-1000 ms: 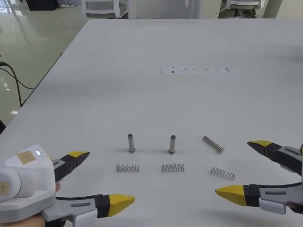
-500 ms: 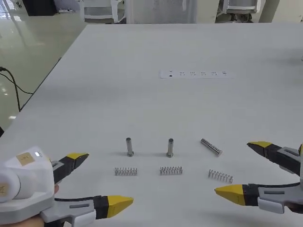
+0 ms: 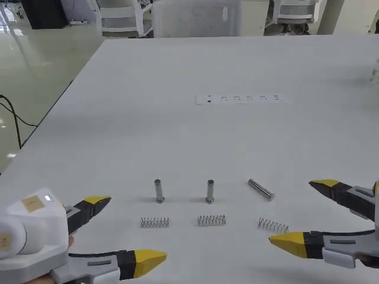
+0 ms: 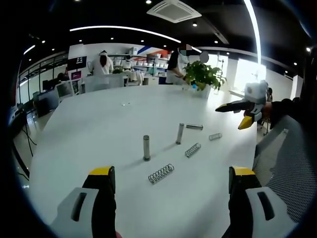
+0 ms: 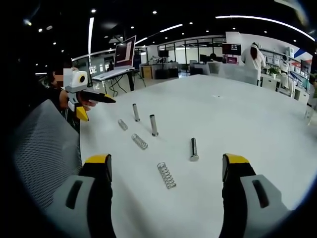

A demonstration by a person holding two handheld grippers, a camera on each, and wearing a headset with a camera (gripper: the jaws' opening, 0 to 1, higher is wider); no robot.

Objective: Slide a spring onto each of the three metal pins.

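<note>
Two slim steel pins (image 3: 159, 190) stand upright, a third pin (image 3: 260, 189) lies flat on a diagonal — three coiled springs (image 3: 211, 220) lie crosswise beside them, left gripper (image 3: 137, 228) and right gripper (image 3: 289, 211) both spread wide.

Open-plan office: monitor (image 5: 126, 50), potted plant (image 4: 202, 75), white table (image 3: 237, 136).

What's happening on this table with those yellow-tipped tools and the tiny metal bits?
A person holds the left claw and the right claw open and empty above a white table. The left pin and middle pin stand upright; the right pin lies on its side. The left spring, middle spring and right spring lie loose in front, none on a pin yet.
</note>
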